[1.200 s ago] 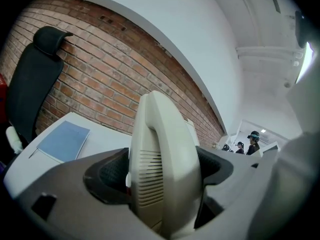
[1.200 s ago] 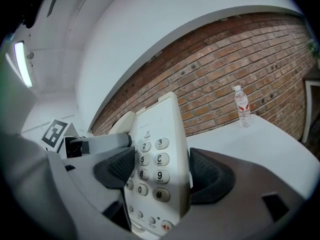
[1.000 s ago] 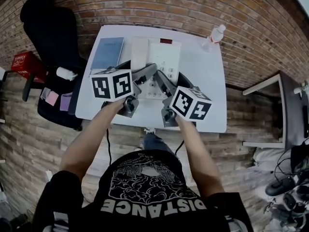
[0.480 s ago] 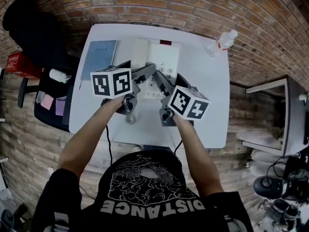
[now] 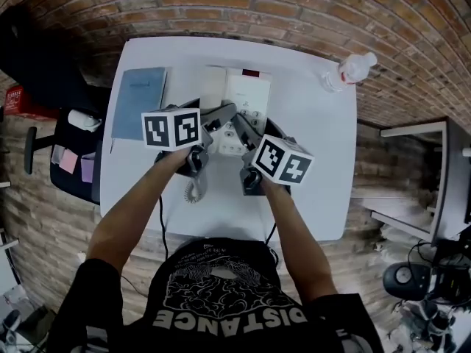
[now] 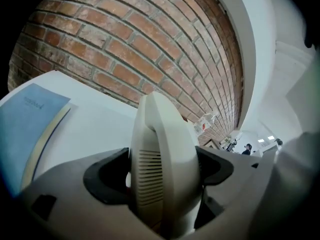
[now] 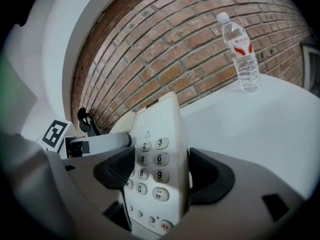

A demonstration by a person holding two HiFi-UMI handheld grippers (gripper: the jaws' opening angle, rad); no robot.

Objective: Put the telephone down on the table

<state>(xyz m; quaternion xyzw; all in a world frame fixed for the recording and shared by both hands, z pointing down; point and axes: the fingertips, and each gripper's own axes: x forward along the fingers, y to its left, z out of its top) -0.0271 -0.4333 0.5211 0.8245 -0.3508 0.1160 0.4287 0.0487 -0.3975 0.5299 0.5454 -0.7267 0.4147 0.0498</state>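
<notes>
Both grippers have drifted slightly toward you with the telephone (image 5: 249,98) between them, and its coiled cord (image 5: 193,190) now dangles below your left gripper (image 6: 162,171). That gripper is clamped on the handset (image 6: 160,129). Your right gripper (image 7: 160,171) is closed on the telephone's keypad end, which stands tilted up over the desk (image 5: 309,145). It seems to be lifted clear, though contact is hard to judge. Carrying looks done; what is left is to lower it flat and release both grips.
</notes>
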